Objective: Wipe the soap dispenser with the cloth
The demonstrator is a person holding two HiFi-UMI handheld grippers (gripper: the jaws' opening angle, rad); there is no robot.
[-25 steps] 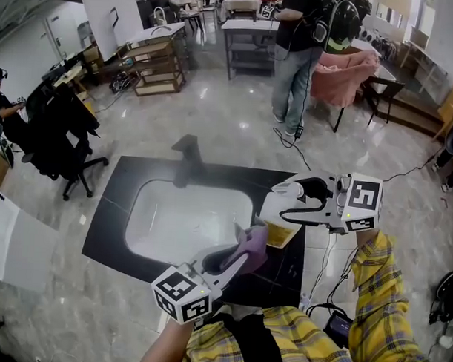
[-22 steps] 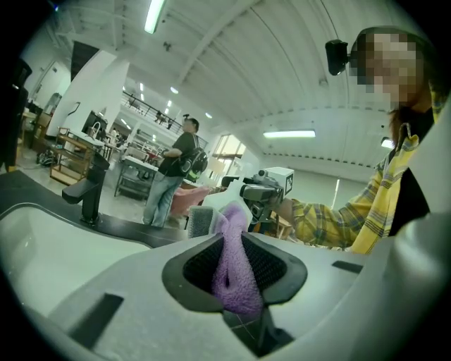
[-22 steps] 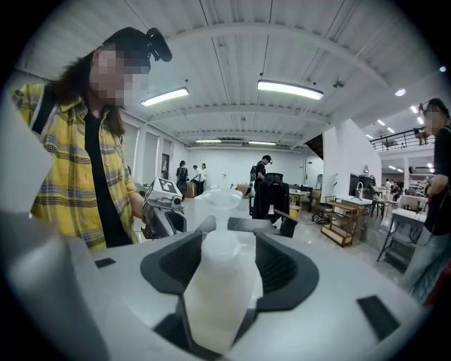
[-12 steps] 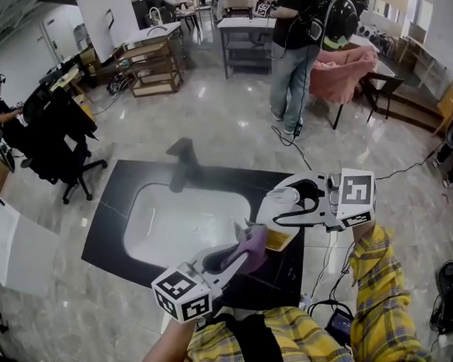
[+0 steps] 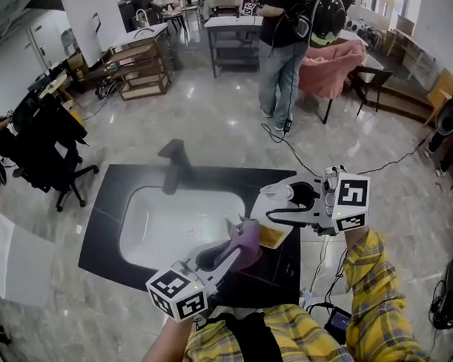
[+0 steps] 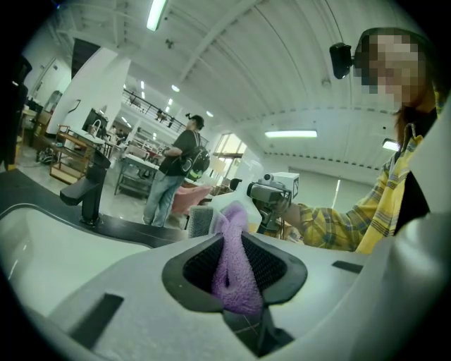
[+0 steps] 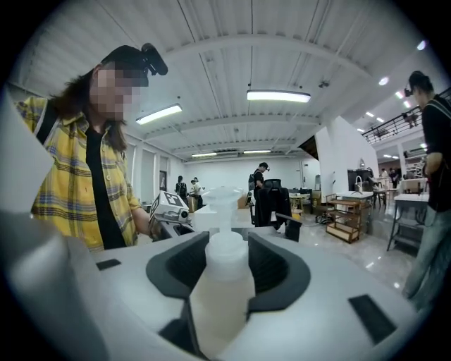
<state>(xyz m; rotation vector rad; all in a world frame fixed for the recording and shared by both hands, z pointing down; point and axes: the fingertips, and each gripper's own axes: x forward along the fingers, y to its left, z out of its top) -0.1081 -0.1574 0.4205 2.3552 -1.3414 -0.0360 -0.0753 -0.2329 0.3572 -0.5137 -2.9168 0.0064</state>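
Observation:
A white soap dispenser (image 5: 274, 232) with amber liquid stands at the right rim of the sink, on the black counter (image 5: 110, 209). My right gripper (image 5: 277, 206) reaches in from the right. Its jaws have just been closing and now sit against the dispenser's (image 7: 220, 282) shoulders on both sides. The pump head rises past the fingertips of the right gripper (image 7: 227, 243). My left gripper (image 5: 235, 255) comes from below, shut on a purple cloth (image 5: 247, 240). The cloth's free end lies right beside the dispenser's lower left side. From the left gripper (image 6: 236, 262), the cloth (image 6: 236, 271) bulges out between the pads.
A white basin (image 5: 165, 230) fills the counter's middle, with a black faucet (image 5: 173, 166) at its far edge. Beyond are a standing person (image 5: 279, 52), a black office chair (image 5: 42, 144), tables and shelves. Cables (image 5: 326, 314) trail on the floor at lower right.
The right gripper's jaws have narrowed onto the dispenser. The left gripper with the cloth has stayed close beside it, hardly moving.

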